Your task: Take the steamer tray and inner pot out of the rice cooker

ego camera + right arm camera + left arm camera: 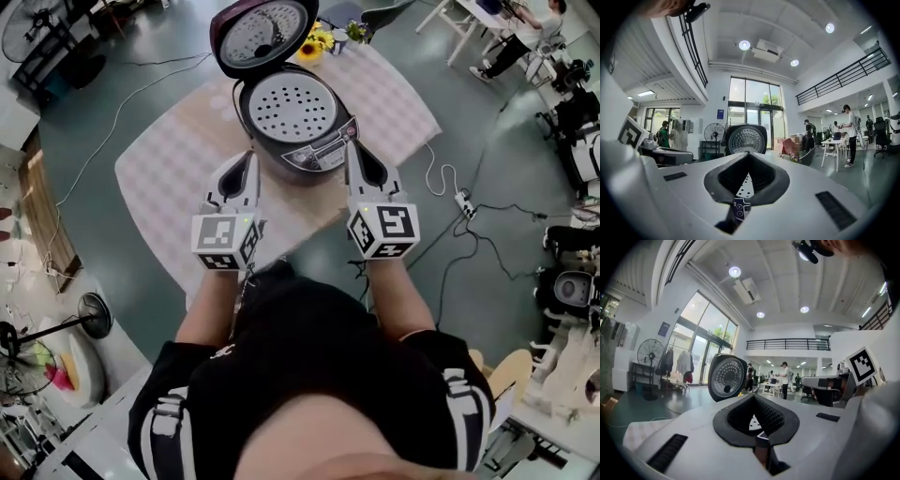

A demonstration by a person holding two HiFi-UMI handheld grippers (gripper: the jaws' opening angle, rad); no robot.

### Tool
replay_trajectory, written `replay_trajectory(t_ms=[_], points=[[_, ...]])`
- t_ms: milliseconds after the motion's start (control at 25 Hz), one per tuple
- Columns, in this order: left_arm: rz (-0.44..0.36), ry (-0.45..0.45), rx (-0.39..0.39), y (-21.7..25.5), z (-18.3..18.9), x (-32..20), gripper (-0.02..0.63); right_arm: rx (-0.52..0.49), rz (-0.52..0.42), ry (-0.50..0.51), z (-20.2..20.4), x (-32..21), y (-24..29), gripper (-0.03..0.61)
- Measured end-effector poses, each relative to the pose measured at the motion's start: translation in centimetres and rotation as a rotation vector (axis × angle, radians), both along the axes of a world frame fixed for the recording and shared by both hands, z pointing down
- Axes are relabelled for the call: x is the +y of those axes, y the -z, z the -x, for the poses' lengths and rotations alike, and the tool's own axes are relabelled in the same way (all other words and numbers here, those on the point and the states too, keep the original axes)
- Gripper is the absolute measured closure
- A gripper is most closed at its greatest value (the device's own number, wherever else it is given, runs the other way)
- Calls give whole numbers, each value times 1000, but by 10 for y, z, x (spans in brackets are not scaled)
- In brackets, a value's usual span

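Dark rice cooker (314, 157), lid (264, 34) upright behind, steamer tray (291, 105) flat inside

Head view overhead; gripper views level, seemingly near shared lid (262, 33)

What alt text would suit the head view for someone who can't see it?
Seen from above, a person points a left tool and a right tool, both shut and empty, at an open rice cooker on a checked table. A perforated steamer tray sits in the cooker, its lid raised.
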State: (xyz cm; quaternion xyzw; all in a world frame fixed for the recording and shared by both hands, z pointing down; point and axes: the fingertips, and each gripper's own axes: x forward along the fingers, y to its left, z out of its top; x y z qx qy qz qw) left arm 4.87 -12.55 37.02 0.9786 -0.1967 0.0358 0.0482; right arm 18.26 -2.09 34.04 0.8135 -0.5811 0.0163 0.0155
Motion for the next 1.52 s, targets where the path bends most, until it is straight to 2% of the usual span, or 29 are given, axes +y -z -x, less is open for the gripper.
replay_trajectory(t_ms=[280, 520, 720, 1160, 1520], points=[[12, -24, -9, -4, -35, -66, 611, 0, 59, 5, -37, -69, -8, 578], [44, 21, -28, -22, -42, -93, 611, 17, 91, 54, -52, -104, -12, 578], [46, 99, -38, -24, -46, -105, 611, 15, 80, 105, -71, -117, -14, 578], [18, 339, -60, -6, -69, -100, 611, 8, 63, 299, -136, -147, -13, 578], [14, 479, -70, -3, -73, -96, 611, 24, 65, 419, -149, -161, -14, 578]])
